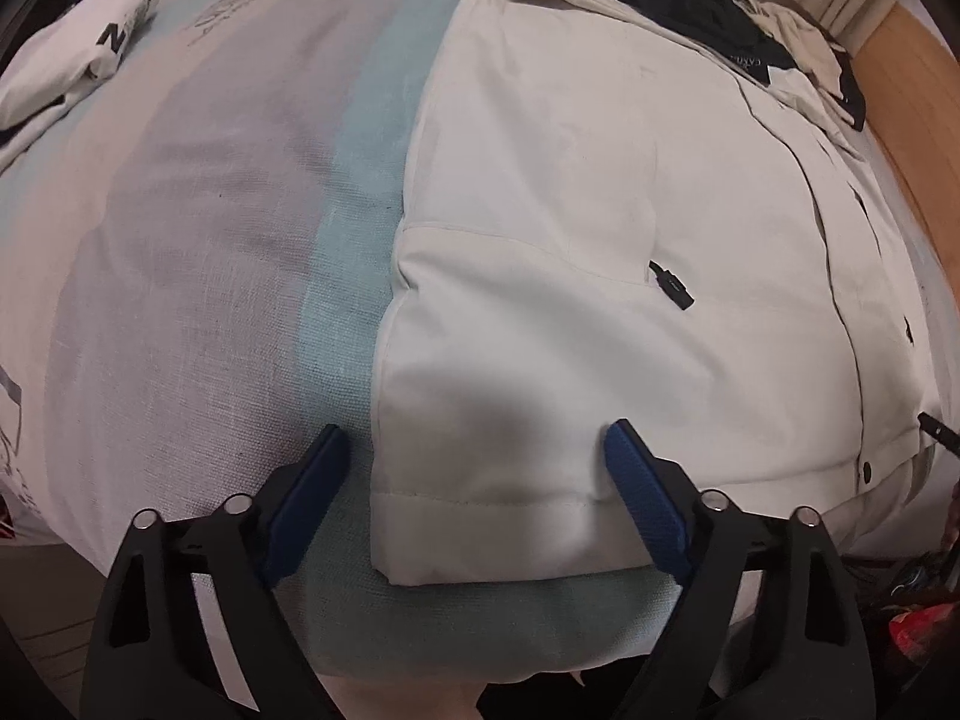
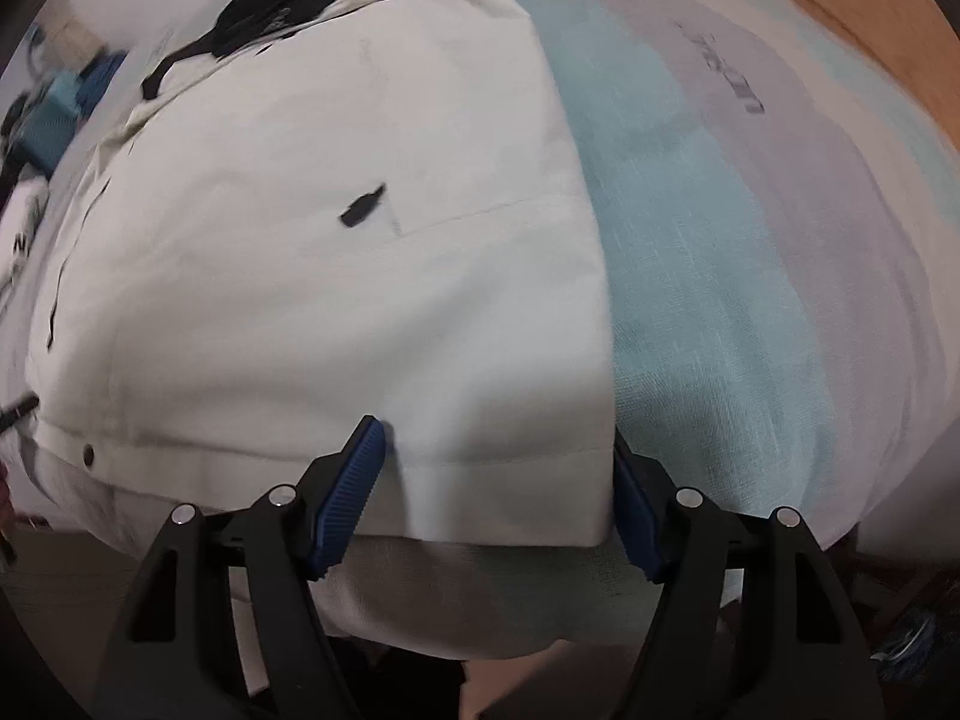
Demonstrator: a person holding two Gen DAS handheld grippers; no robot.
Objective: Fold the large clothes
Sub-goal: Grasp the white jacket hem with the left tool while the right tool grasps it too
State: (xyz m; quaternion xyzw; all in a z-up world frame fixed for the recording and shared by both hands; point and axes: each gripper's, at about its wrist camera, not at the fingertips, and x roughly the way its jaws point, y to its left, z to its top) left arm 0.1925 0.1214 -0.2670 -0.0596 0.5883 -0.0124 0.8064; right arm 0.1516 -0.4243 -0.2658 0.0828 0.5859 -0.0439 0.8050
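A cream-white jacket (image 1: 600,228) lies spread flat on a bed covered by a striped sheet (image 1: 240,276) in pale blue, grey and white bands. Its hem runs along the bed's near edge, and its dark-lined collar sits at the far end, toward 1 o'clock in the left wrist view and 11 o'clock in the right wrist view.

The left gripper (image 1: 477,438) points steeply down at the jacket's hem corner, which shows at 6 o'clock in its view. Its jaws stand wide apart and straddle that corner: the one blue pad (image 1: 303,504) rests over the bare sheet just beside the jacket's side edge, and the other presses its tip into the cloth, making a small dent. The pads do not clamp the fabric.

The right gripper (image 2: 498,438) points down at the opposite hem corner, also at 6 o'clock in its own view. Its jaws are somewhat less wide, with the corner of the jacket between them. The one blue pad (image 2: 348,498) lies on top of the cloth; the other sits right at the jacket's side edge, and whether it touches cannot be told. No fold of fabric is pinched.

A black zip pull (image 1: 672,285) lies on the jacket's front panel. Another white garment (image 1: 78,60) with black lettering lies at 10 o'clock in the left wrist view.
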